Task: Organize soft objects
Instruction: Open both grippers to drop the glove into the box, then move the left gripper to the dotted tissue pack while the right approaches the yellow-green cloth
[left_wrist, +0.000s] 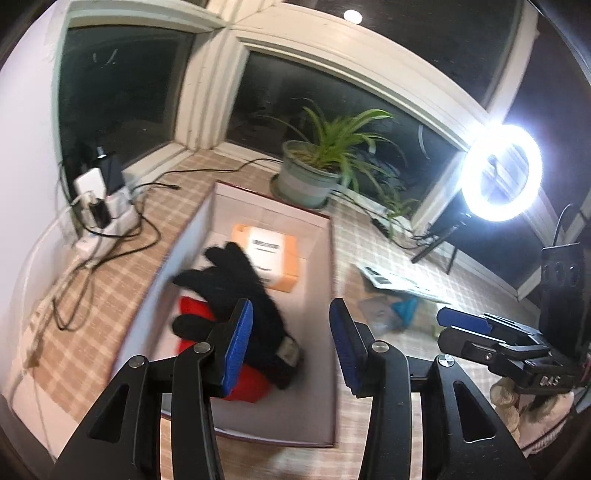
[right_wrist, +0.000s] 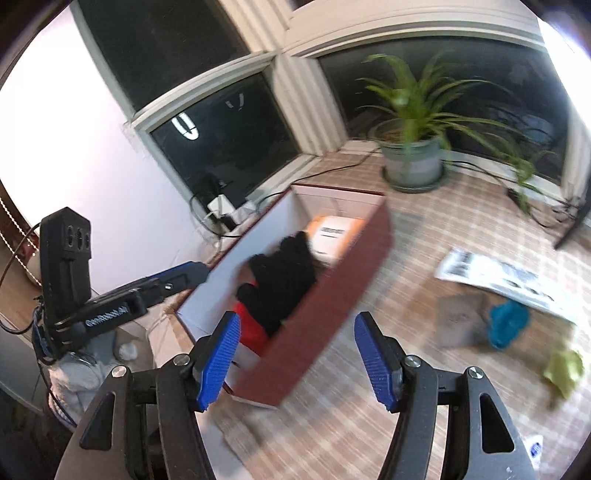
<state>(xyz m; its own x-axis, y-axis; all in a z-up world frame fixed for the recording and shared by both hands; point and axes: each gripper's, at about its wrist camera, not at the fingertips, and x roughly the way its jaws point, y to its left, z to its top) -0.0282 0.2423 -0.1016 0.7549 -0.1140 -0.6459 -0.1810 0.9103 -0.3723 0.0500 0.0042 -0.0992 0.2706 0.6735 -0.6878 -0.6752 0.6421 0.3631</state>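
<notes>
A black glove (left_wrist: 243, 291) lies in the open box (left_wrist: 334, 288) on top of a red soft item (left_wrist: 247, 384); an orange packet (left_wrist: 275, 254) lies at the box's far end. My left gripper (left_wrist: 291, 345) is open and empty just above the box's near end. My right gripper (right_wrist: 297, 358) is open and empty, over the box's dark red outer wall (right_wrist: 328, 310). The glove (right_wrist: 280, 284) and the red item (right_wrist: 251, 332) show in the right wrist view too. A teal soft item (right_wrist: 508, 325) and a yellow-green one (right_wrist: 565, 369) lie on the checked cloth at the right.
A potted plant (left_wrist: 310, 173) stands behind the box. Chargers and tangled cables (left_wrist: 99, 214) sit at the left. A ring light (left_wrist: 502, 171) glares at the right. A printed paper (right_wrist: 506, 277) and a grey piece (right_wrist: 458, 321) lie near the teal item.
</notes>
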